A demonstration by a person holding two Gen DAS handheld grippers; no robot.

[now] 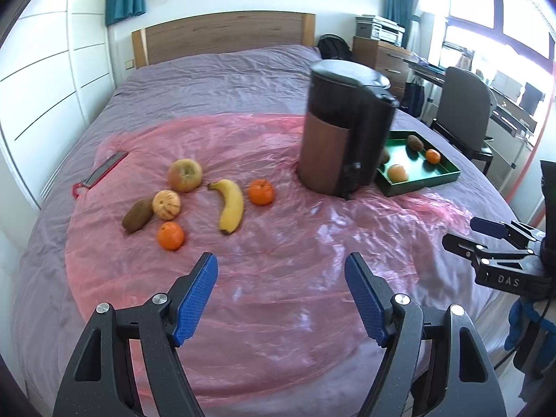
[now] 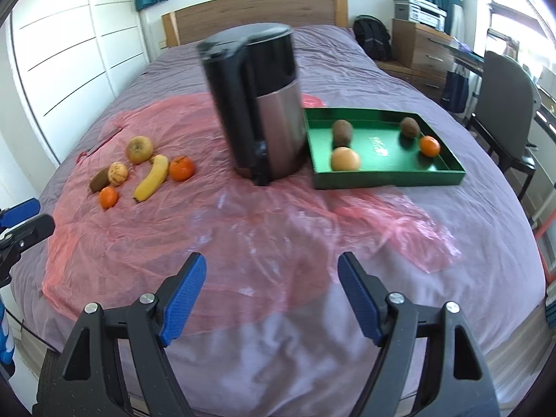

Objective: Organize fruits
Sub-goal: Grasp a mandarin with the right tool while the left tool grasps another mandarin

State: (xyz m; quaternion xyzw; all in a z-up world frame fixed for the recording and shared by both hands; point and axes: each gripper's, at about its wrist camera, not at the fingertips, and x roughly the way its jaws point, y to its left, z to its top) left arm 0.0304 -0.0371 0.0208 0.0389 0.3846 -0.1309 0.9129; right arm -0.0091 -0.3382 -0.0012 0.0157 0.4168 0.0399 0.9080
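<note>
Loose fruit lies on a pink plastic sheet (image 1: 278, 243) on the bed: an apple (image 1: 185, 174), a pale round fruit (image 1: 167, 203), a kiwi (image 1: 137, 215), a banana (image 1: 230, 205) and two mandarins (image 1: 170, 235) (image 1: 261, 191). A green tray (image 2: 389, 177) at the right holds two kiwis (image 2: 342, 132), a pale orange fruit (image 2: 344, 160) and a mandarin (image 2: 429, 146). My left gripper (image 1: 281, 299) is open and empty, short of the loose fruit. My right gripper (image 2: 271, 295) is open and empty, short of the tray.
A tall black and brown kettle (image 1: 344, 132) stands between the loose fruit and the tray. A red-edged phone (image 1: 104, 170) lies at the sheet's left. A chair (image 2: 507, 118) and desk stand right of the bed. White wardrobe doors are on the left.
</note>
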